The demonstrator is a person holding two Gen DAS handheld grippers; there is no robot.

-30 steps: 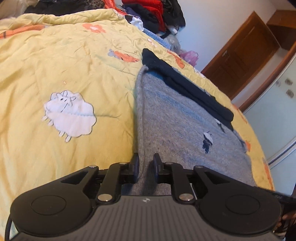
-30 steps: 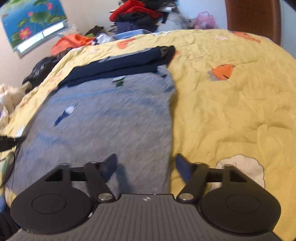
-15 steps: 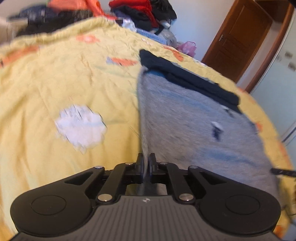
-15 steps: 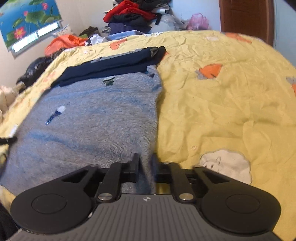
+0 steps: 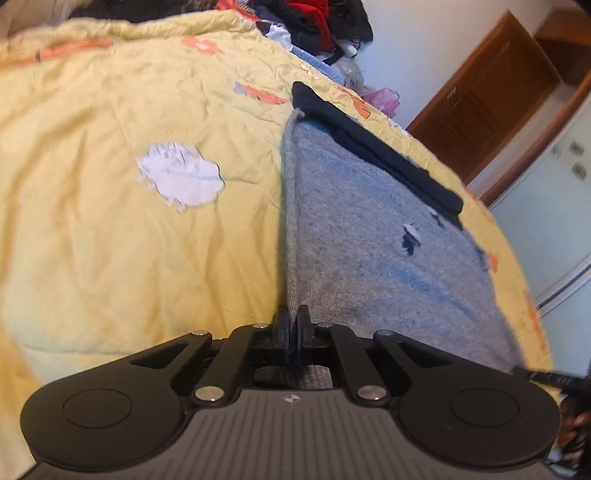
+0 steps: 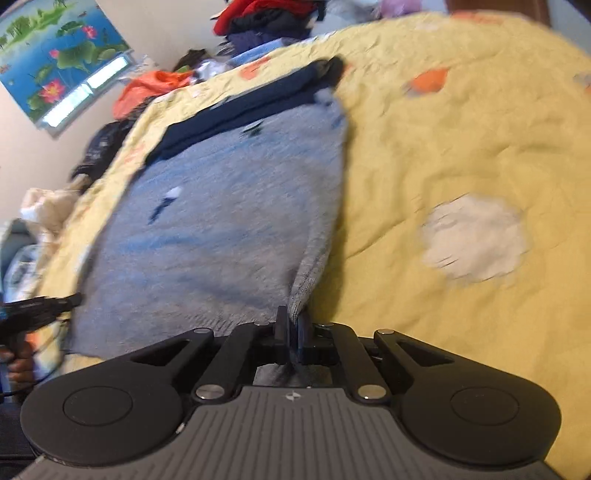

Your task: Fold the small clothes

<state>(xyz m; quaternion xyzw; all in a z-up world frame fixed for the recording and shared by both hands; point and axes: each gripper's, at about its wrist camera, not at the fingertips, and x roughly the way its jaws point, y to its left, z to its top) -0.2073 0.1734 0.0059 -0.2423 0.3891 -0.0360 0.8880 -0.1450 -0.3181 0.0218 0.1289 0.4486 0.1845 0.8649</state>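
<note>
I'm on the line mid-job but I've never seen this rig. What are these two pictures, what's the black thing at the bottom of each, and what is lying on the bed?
Each picture comes from a fisheye camera on a hand-held two-finger gripper, looking forward along its fingers. One view belongs to the left gripper, the other to the right gripper. The black shape at the bottom is the gripper's own body.

On the yellow quilt lies a grey garment, with a dark navy part along its far end. Unsorted clothes are heaped beyond the quilt.

Both grippers are shut on the grey garment's near edge, one at each corner, so it looks ready to be folded.
</note>
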